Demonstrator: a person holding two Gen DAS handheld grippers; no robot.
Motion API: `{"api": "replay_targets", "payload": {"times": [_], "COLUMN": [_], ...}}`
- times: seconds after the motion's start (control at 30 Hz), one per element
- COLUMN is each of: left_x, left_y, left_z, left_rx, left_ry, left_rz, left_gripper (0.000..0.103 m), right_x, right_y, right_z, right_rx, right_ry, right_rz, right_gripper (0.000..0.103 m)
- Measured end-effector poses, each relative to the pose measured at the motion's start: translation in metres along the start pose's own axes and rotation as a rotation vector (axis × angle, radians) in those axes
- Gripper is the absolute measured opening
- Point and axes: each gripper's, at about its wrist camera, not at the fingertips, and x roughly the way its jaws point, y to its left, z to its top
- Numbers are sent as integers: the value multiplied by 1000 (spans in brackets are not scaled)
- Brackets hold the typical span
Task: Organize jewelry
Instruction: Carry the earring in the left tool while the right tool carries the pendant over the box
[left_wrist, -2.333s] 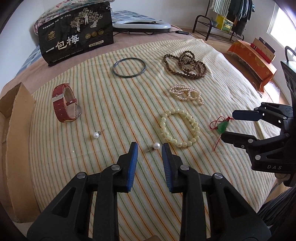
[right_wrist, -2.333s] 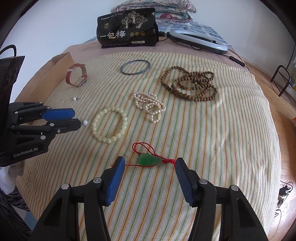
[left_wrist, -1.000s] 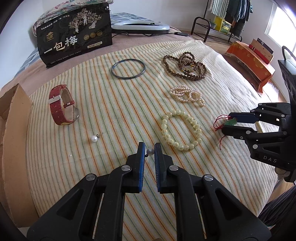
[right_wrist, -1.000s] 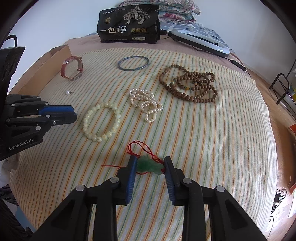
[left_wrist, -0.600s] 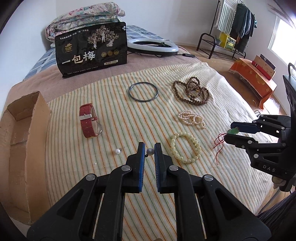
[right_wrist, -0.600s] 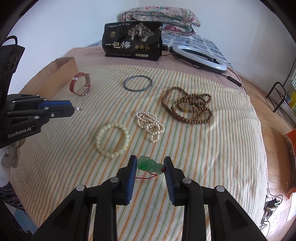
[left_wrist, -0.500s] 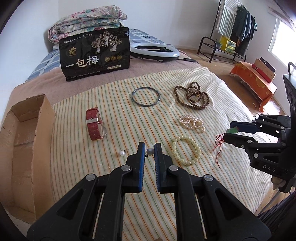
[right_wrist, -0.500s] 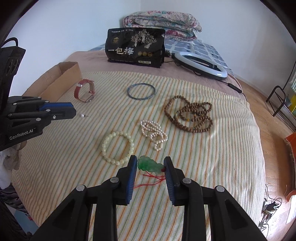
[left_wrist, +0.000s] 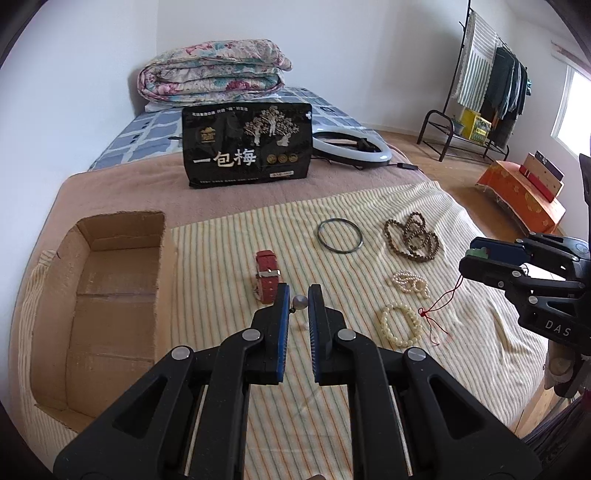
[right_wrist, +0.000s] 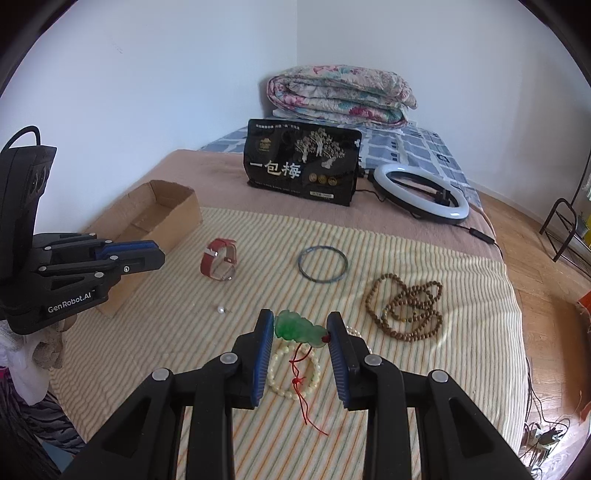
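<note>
Green pendant (right_wrist: 298, 328) on red cord, red watch strap (right_wrist: 218, 263), striped cloth (right_wrist: 461, 369), black bag (right_wrist: 302, 167), blue-padded tongs (right_wrist: 300, 325)

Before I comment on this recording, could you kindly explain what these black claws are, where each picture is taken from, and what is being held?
They are two hand-held clamps a person squeezes, each with a wide-angle camera looking along its fingers, so each picture comes from one clamp. The left gripper pinches a pearl earring. The right gripper pinches a green pendant whose red cord dangles. On the striped cloth lie a red watch, a dark bangle, brown beads, a pale bead bracelet, a pearl strand and another pearl earring. An open cardboard box sits at the left.
</note>
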Motion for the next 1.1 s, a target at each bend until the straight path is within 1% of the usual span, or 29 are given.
{"api": "replay_targets", "payload": {"times": [0.2,0.5,0.8,0.97,1.1], "left_x": [-24,-52,-67,-71,-70], "left_y": [32,86,135,158,171], "left_z": [9,12,4,-5,-12], "left_rx": [-42,-130,-202,-240,-255], "left_ry": [-43,-86,-93,-90,-77], "left_rz": [43,115,188,208,216], "left_gripper": [8,8,8,8,8], "right_x": [-4,-2,15,25,37], "right_y": [23,70,122,147,161], "right_z": [26,69,102,121,134], "right_rx": [-1,-30,-81,-110,-110], "right_ry": [-54,-133,-156,-163,-165], "right_rz": [43,118,190,222,243], "right_gripper": [29,29,29,29,29]}}
